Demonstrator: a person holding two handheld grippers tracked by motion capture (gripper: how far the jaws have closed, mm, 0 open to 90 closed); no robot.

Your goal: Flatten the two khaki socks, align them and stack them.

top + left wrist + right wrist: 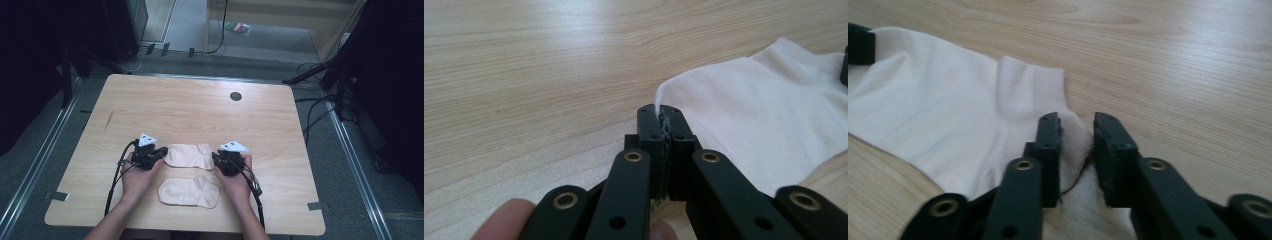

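Two pale socks lie on the wooden table (200,110). The farther sock (190,155) stretches flat between my two grippers, and the nearer sock (190,192) lies just in front of it, between the person's hands. My left gripper (161,155) is at the farther sock's left end; in the left gripper view its jaws (665,116) are shut on the edge of that sock (764,115). My right gripper (216,159) is at the right end. Its jaws (1078,126) stand a little apart, with the ribbed corner of the sock (938,115) bunched between them and filling the gap.
A dark round grommet (235,96) sits in the far part of the table. Bare wood extends behind and to both sides of the socks. Cables (112,185) trail from both grippers toward the front edge. Dark stands and floor cables surround the table.
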